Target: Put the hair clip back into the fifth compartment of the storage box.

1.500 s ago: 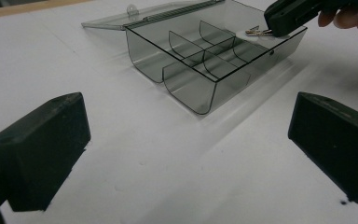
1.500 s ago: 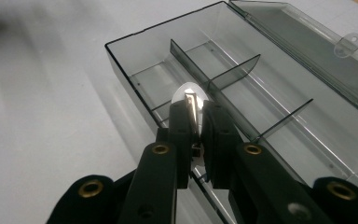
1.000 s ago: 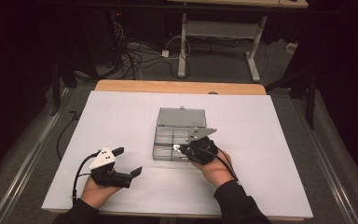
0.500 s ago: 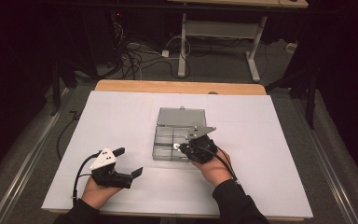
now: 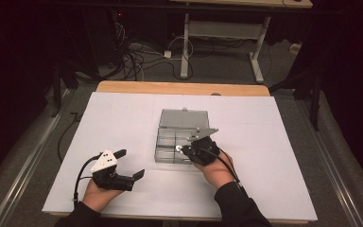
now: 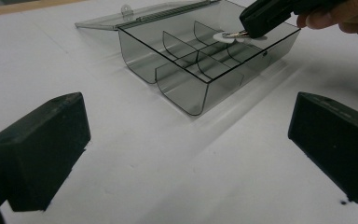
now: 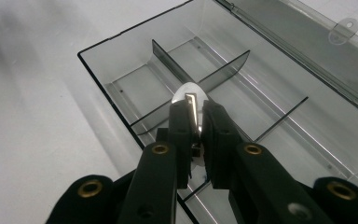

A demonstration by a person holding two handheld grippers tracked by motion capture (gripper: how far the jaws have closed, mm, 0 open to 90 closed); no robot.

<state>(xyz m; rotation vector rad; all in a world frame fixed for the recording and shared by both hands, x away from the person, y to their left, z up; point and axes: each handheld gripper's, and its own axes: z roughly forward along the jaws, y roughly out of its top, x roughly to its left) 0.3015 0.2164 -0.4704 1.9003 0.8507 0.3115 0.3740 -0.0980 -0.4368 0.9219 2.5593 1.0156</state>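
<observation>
Right gripper [image 7: 196, 111]: pressed nearly together, pinching a small shiny metal piece [image 7: 189, 91] and holding it just above the open smoke-grey box [image 6: 182, 95], over the dividers at its near side. Left gripper [image 5: 130, 163]: spread wide, pinching nothing, resting on the white worktop [image 5: 123, 118] to the near left of the box, well apart from it. Next to nothing changed against the pictures of 1 second and half a second ago: same pinch, same hover over the box, same rest to the near left of it. Read as a pause just short of the drop, likely while picking 1 compartment; release not yet made, piece not yet inside. Hard to tell what the piece is: a rounded pale end and a thin bright strip, the remainder buried between the jaws. Cannot tell which compartment lies directly beneath it. Lid [image 5: 184, 118] lying flat behind the box. Compartments seemingly bare, though glare muddies the far ones.
</observation>
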